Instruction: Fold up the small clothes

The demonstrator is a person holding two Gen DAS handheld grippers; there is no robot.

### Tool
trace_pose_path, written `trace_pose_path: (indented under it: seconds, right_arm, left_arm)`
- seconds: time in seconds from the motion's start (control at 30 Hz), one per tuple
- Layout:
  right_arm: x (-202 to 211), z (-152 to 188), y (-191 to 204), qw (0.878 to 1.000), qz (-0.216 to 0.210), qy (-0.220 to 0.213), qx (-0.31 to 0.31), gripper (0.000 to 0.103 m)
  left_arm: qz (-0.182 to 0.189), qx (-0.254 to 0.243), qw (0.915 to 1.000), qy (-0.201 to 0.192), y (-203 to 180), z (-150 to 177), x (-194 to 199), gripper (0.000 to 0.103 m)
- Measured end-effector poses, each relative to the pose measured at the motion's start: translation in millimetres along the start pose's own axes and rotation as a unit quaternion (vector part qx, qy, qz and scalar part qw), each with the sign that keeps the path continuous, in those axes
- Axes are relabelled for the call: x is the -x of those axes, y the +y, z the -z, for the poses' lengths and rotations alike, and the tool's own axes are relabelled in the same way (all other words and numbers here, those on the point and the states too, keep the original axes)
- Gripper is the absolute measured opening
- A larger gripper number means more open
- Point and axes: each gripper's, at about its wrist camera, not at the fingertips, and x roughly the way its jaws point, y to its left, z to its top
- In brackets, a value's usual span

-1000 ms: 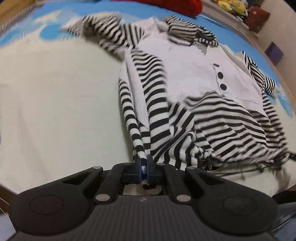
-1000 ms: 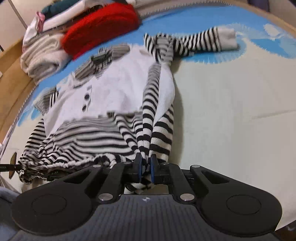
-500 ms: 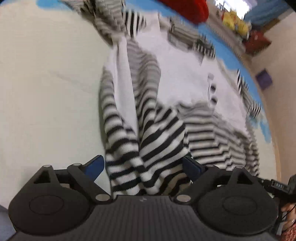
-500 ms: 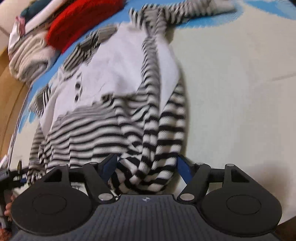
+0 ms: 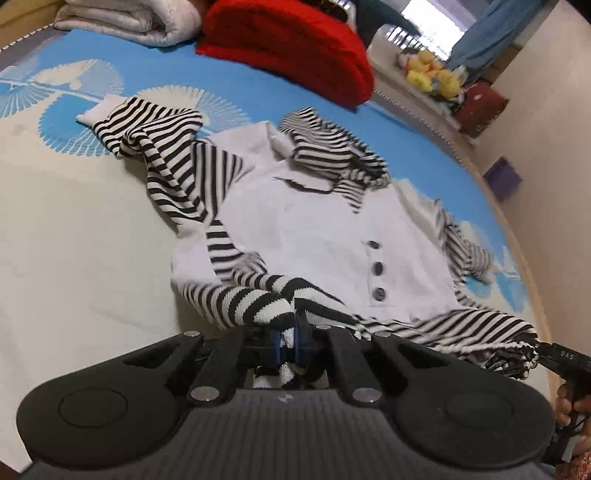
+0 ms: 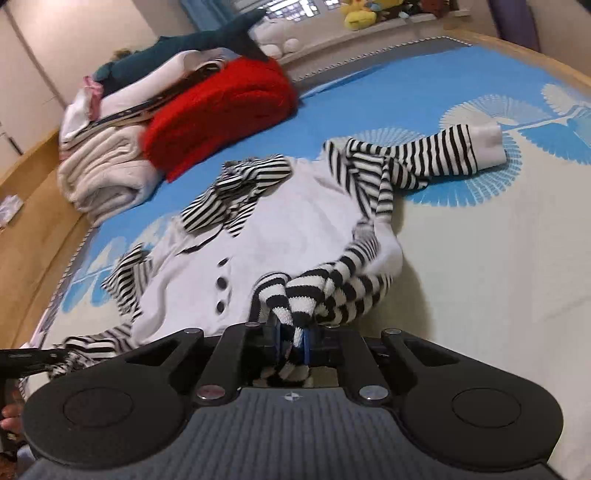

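Note:
A small white top with black-and-white striped sleeves, collar and hem (image 5: 306,229) lies face up on the bed; it also shows in the right wrist view (image 6: 280,229). My left gripper (image 5: 287,341) is shut on a bunched striped part of the hem (image 5: 273,302) and holds it lifted over the white front. My right gripper (image 6: 291,341) is likewise shut on bunched striped hem fabric (image 6: 306,291) above the garment's lower part. One striped sleeve (image 6: 436,155) stretches out to the side. Three dark buttons (image 5: 376,267) show on the front.
A red knit piece (image 5: 291,44) and folded pale blankets (image 5: 129,18) sit at the far end of the blue and cream bed sheet (image 5: 74,229). A stack of clothes (image 6: 122,122) lies at the left in the right wrist view. Plush toys (image 5: 432,74) sit beyond the bed.
Both grippers were shut a second ago, open over the striped hem half a second ago, and are now shut on it. Both views now sit lower and look further up the bed.

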Motion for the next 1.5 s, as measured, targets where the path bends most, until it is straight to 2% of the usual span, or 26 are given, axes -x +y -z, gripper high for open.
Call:
trace_pose_path:
  seconds: [0.07, 0.17, 0.23, 0.37, 0.5, 0.6, 0.8, 0.83, 0.9, 0.93, 1.0, 1.03, 1.07, 1.1, 1.17, 1.23, 1.27, 1.37, 1.43, 1.5]
  right_arm:
    - [-23.1, 0.6, -1.5, 1.0, 0.018, 0.016, -0.004, 0.01]
    - [-63.6, 17.0, -10.5, 0.996, 0.064, 0.062, -0.004, 0.01]
    - [-81.7, 31.9, -19.5, 0.991, 0.088, 0.105, -0.005, 0.01]
    - [-86.5, 47.1, -26.1, 0.986, 0.098, 0.136, 0.007, 0.011]
    - [-67.1, 63.1, -23.3, 0.983, 0.102, 0.15, 0.02, 0.01]
    - [-34.3, 78.0, -20.1, 0.986, 0.085, 0.143, 0.026, 0.01]
    - [37.3, 89.3, -3.3, 0.994, 0.044, 0.1, 0.033, 0.01]
    - [45.4, 87.9, -0.1, 0.994, 0.041, 0.091, 0.039, 0.01]
    - [51.0, 85.8, 3.1, 0.994, 0.046, 0.083, 0.056, 0.01]
    - [46.4, 86.2, 1.9, 0.992, 0.049, 0.094, 0.062, 0.011]
    - [23.7, 95.6, -4.3, 0.984, 0.059, 0.157, 0.067, 0.017]
    - [13.9, 102.0, -7.5, 0.978, 0.078, 0.179, 0.074, 0.031]
    - [6.2, 109.9, -8.4, 0.972, 0.097, 0.194, 0.086, 0.041]
    - [4.7, 115.5, -8.6, 0.97, 0.106, 0.198, 0.097, 0.043]
    - [12.8, 113.9, -8.8, 0.971, 0.099, 0.192, 0.1, 0.047]
    - [25.3, 98.1, -8.4, 0.973, 0.102, 0.182, 0.096, 0.055]
    - [31.1, 86.9, -7.3, 0.974, 0.103, 0.173, 0.101, 0.061]
    - [42.3, 44.9, -3.8, 0.979, 0.115, 0.121, 0.112, 0.07]
    - [37.4, 11.0, -8.0, 0.984, 0.127, 0.08, 0.098, 0.072]
    - [21.4, -23.0, -20.5, 0.988, 0.139, 0.025, 0.062, 0.072]
  left_arm:
    - [-0.027, -0.013, 0.9993, 0.02, -3.9, 3.0, -23.4, 0.007]
    - [-0.059, -0.027, 0.996, 0.061, 1.0, 25.8, -53.6, 0.007]
    - [-0.068, -0.035, 0.9936, 0.083, 7.2, 43.7, -69.1, 0.007]
    - [-0.067, -0.048, 0.9921, 0.095, 17.6, 63.9, -75.5, 0.008]
    - [-0.057, -0.044, 0.9924, 0.1, 21.9, 73.2, -48.6, 0.007]
    - [-0.047, -0.038, 0.9932, 0.099, 23.7, 82.1, -22.4, 0.007]
    - [-0.019, -0.062, 0.9967, 0.049, 8.8, 87.9, 42.0, 0.007]
    - [-0.021, -0.073, 0.9959, 0.05, 6.4, 88.2, 44.2, 0.007]
    - [-0.033, -0.086, 0.9928, 0.075, 6.0, 92.5, 31.2, 0.008]
    - [-0.047, -0.088, 0.9901, 0.099, 8.8, 97.9, 17.6, 0.01]
    - [-0.079, -0.086, 0.9828, 0.143, 16.5, 111.8, -7.8, 0.021]
    - [-0.084, -0.08, 0.9817, 0.151, 20.7, 117.9, -13.7, 0.031]
    - [-0.086, -0.076, 0.9823, 0.148, 23.3, 120.2, -12.9, 0.041]
    - [-0.086, -0.073, 0.9832, 0.144, 25.7, 119.0, -8.9, 0.046]
    - [-0.07, -0.054, 0.9878, 0.128, 31.2, 108.8, 5.0, 0.074]
    - [-0.073, -0.042, 0.9924, 0.09, 37.7, 89.5, 22.3, 0.09]
    - [-0.081, -0.041, 0.9938, 0.064, 40.4, 76.3, 29.6, 0.093]
    - [-0.092, -0.012, 0.9957, 0.006, 51.3, 30.4, 35.4, 0.093]
    - [-0.093, 0.025, 0.995, -0.024, 65.4, -4.2, 22.0, 0.093]
    - [-0.105, 0.071, 0.9909, -0.046, 84.4, -38.6, -3.6, 0.093]
